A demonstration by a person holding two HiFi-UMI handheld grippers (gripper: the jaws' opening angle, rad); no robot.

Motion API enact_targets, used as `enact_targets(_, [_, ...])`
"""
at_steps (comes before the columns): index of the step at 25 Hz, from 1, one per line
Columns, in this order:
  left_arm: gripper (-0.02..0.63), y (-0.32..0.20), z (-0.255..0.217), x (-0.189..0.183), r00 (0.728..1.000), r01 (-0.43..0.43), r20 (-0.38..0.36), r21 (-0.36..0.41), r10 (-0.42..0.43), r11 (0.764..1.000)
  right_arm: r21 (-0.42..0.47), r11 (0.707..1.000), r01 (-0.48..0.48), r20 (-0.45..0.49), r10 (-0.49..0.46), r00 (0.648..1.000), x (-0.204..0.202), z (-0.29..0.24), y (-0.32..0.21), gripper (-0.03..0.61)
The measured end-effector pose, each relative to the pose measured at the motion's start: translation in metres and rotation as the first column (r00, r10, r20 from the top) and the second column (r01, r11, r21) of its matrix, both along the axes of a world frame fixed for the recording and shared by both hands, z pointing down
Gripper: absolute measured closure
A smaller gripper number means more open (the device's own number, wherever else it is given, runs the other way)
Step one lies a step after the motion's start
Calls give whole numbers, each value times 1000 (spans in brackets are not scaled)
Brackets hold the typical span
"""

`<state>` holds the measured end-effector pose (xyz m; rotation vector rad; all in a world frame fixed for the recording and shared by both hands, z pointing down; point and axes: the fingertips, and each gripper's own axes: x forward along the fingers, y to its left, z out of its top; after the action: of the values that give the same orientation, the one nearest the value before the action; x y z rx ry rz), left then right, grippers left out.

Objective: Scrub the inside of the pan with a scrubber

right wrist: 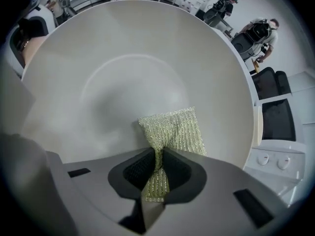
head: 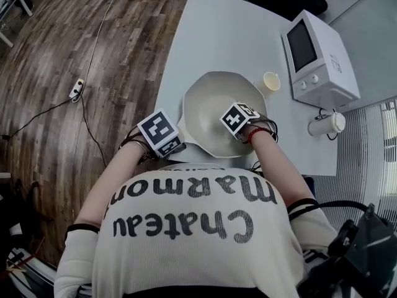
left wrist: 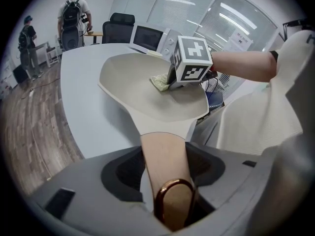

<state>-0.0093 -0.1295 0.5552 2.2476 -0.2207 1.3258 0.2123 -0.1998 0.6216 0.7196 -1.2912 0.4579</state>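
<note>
A cream pan (head: 214,107) sits on the white table (head: 217,36) right in front of me. My left gripper (head: 173,144) is at the pan's near-left rim. In the left gripper view its jaws are shut on the tan pan handle (left wrist: 165,156), whose end carries a copper ring. My right gripper (head: 239,124) points steeply down into the pan's near-right side. It is shut on a yellow-green mesh scrubber (right wrist: 174,129). The scrubber is pinched at its middle and fans out against the pan's inner wall (right wrist: 133,68). The left gripper view also shows the scrubber (left wrist: 160,81) under the right gripper's marker cube (left wrist: 193,58).
A white microwave (head: 319,54) stands at the table's right side, with a small cream cup (head: 271,81) beside the pan and a white jug (head: 325,124) nearer me. Wooden floor with a cable and power strip (head: 76,89) lies to the left. People (left wrist: 74,16) stand far off.
</note>
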Motion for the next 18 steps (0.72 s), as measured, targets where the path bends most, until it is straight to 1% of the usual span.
enact_targets(3, [364,3,1,1,1000,-4,-6,-17,3,1000,-5,1000,-2,-11,2,1000,4,-2,3,525])
enact_targets(7, [365,4,1,1,1000,-8,-7,-23,8,1000,0,1000,31,-55,-31,998,14,-12,10,525])
enact_targets(14, [364,5,1,-1,1000,-5,-3,-19,5,1000,72,997,17,-29,-15,999,28,-47,3,525])
enact_targets(18, [364,6,1,0,1000,-4,0,-14,4,1000,117,993,-18,17,16,1000,32,-63,0,523])
